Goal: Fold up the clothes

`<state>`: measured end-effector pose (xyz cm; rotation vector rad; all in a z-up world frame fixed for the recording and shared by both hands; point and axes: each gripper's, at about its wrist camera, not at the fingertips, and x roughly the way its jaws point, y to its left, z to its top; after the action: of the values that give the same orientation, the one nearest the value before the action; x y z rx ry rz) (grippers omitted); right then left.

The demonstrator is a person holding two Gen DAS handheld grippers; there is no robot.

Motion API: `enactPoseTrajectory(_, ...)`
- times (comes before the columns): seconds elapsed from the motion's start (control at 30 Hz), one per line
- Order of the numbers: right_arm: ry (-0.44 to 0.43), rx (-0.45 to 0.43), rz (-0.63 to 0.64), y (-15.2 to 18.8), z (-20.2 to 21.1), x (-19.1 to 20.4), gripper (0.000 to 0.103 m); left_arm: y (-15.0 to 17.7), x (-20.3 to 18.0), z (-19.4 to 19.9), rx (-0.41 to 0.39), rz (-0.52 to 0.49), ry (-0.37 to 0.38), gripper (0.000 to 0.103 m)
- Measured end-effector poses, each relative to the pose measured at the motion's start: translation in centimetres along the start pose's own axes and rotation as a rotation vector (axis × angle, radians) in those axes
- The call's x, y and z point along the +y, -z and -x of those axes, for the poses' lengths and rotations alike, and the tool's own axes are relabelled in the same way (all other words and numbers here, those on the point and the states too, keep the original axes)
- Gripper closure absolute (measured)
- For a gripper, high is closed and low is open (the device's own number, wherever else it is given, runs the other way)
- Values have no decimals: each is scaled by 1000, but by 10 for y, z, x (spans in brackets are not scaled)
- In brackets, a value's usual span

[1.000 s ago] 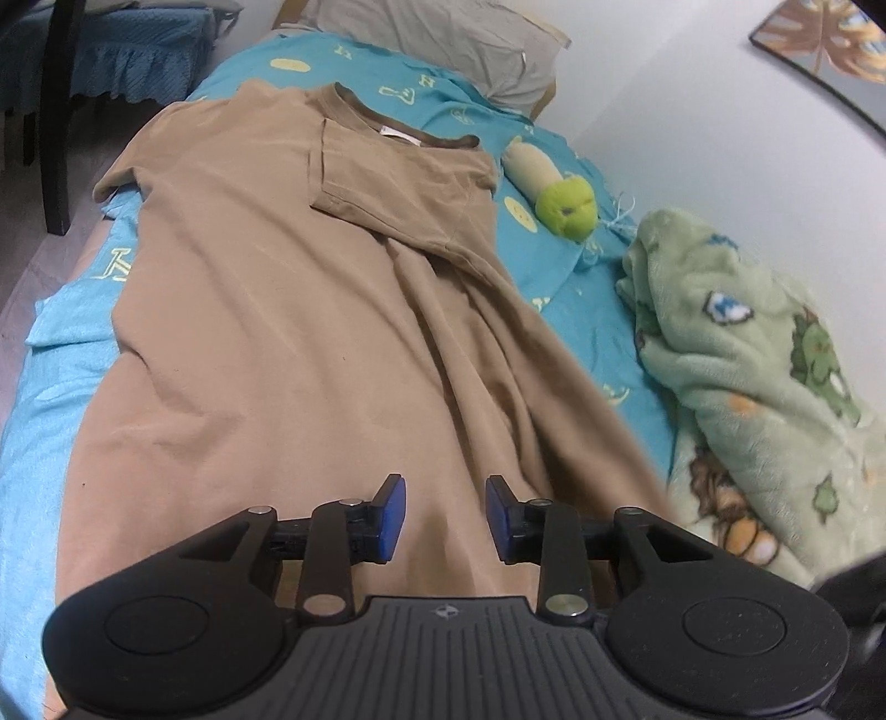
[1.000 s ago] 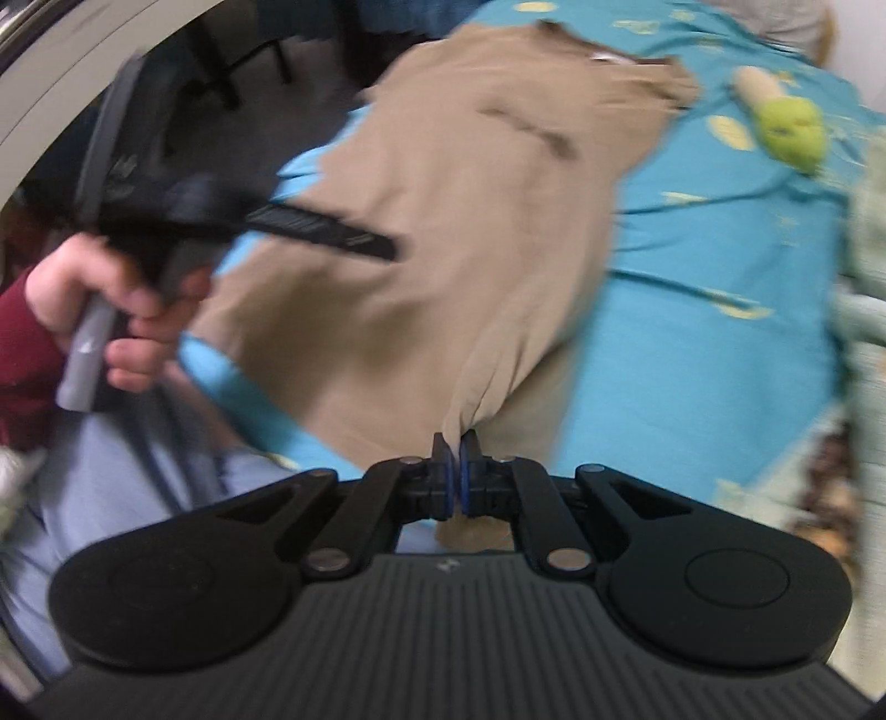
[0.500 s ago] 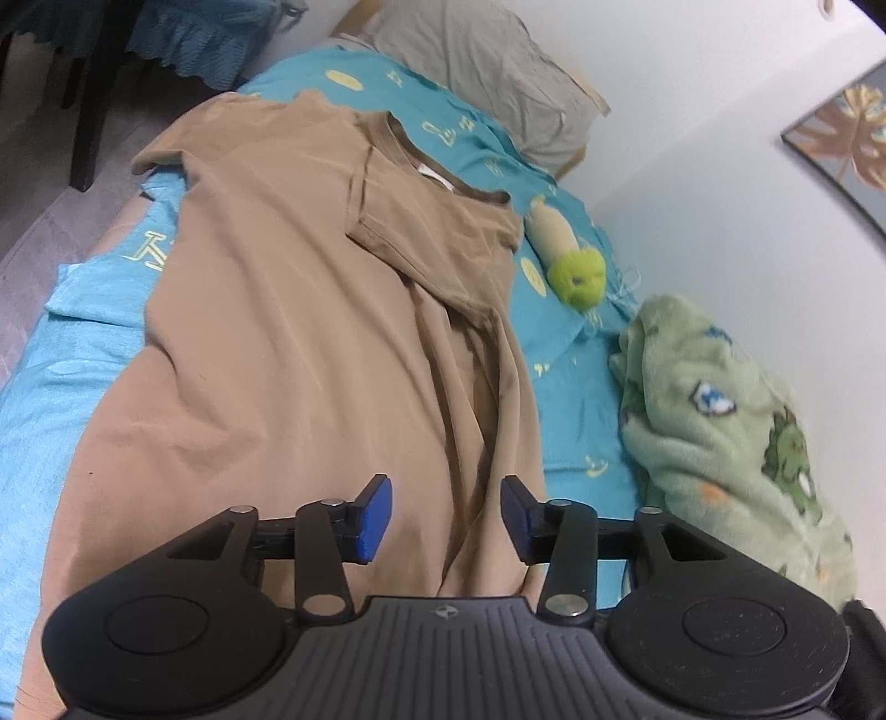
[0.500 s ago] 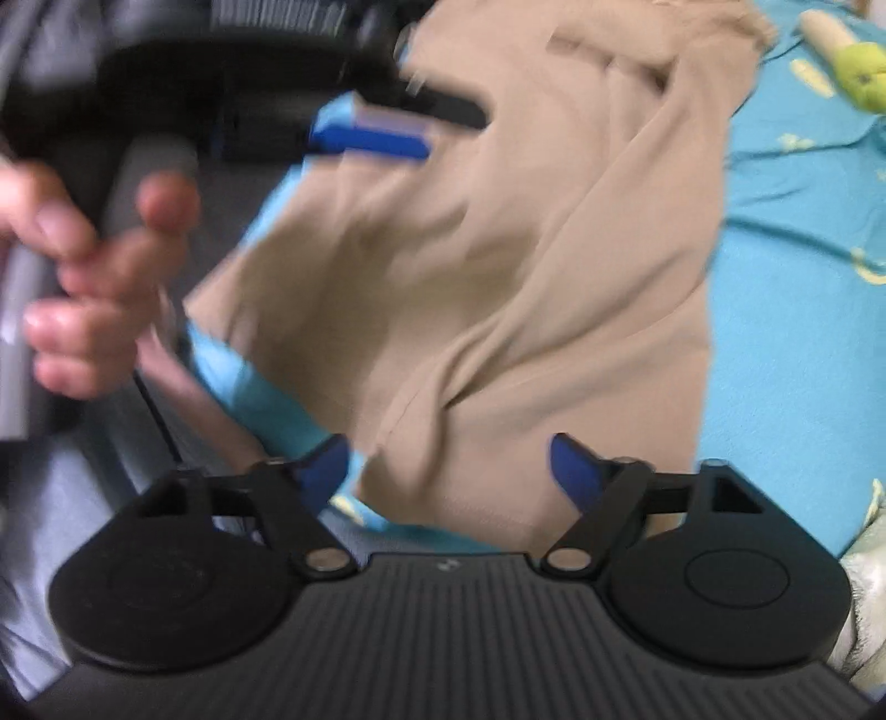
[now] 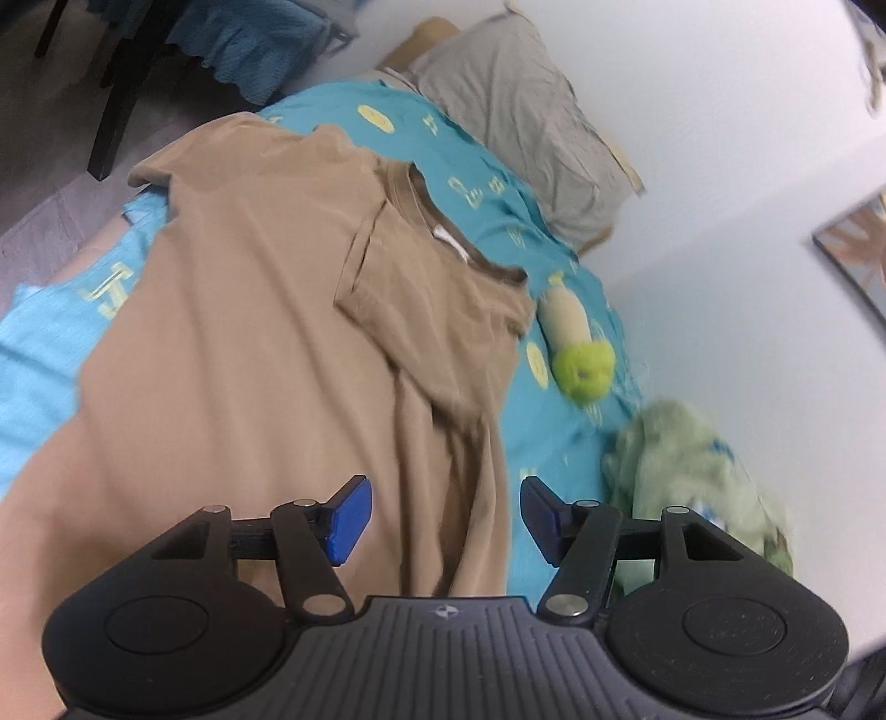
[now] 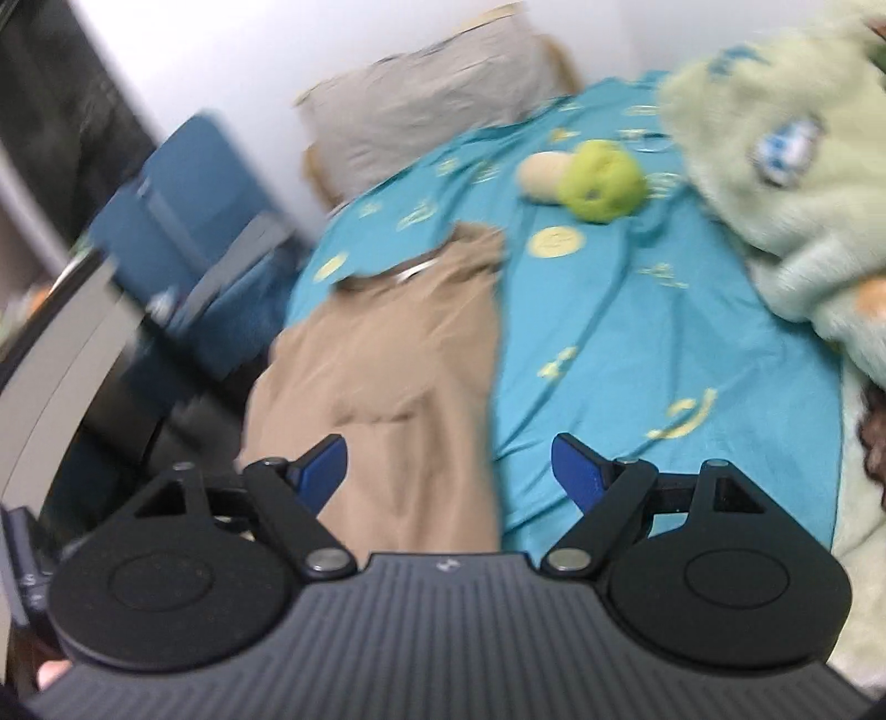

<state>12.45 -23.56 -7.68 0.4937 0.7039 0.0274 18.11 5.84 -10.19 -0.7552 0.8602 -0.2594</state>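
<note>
A tan T-shirt (image 5: 249,343) lies lengthwise on the teal bed sheet (image 5: 487,183), its right side and sleeve folded inward over the body. My left gripper (image 5: 443,515) hovers above the shirt's lower folded edge; its jaws are opening and nothing sits between the blue pads. In the right wrist view the same shirt (image 6: 387,354) shows blurred. My right gripper (image 6: 448,471) stands open over the shirt's right edge, gripping nothing.
A grey pillow (image 5: 531,127) lies at the head of the bed. A green and beige plush toy (image 5: 581,354) rests beside the shirt. A light green fleece blanket (image 6: 786,183) is heaped along the white wall. A dark chair with blue cover (image 5: 166,50) stands left of the bed.
My right gripper let go of the shirt's hem, opened wide and swung right over the bed. My left gripper widened and shifted along the shirt. The folded right side now lies flat.
</note>
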Motion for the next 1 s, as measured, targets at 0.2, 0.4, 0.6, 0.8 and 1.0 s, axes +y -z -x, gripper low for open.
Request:
enactPoseTrajectory(0.2,98,67,-64,11,-28,-36,20,-22,1,-72,-58,15,-109,43)
enactPoseTrajectory(0.4,62,33,-15,5,-40,-24,20,-38,6,-109,-138,11,-118,47)
enactPoseTrajectory(0.6,33,37,84,4,-58,-5,20,-51,19,-139,-105,28,-136,71)
enactPoseTrajectory(0.8,48,92,62,8,-80,-13,20,-69,-2,-133,-206,-142,-189,100)
enactPoseTrajectory(1.0,90,93,59,17,-89,-21,20,-82,9,-135,-136,-217,-303,91)
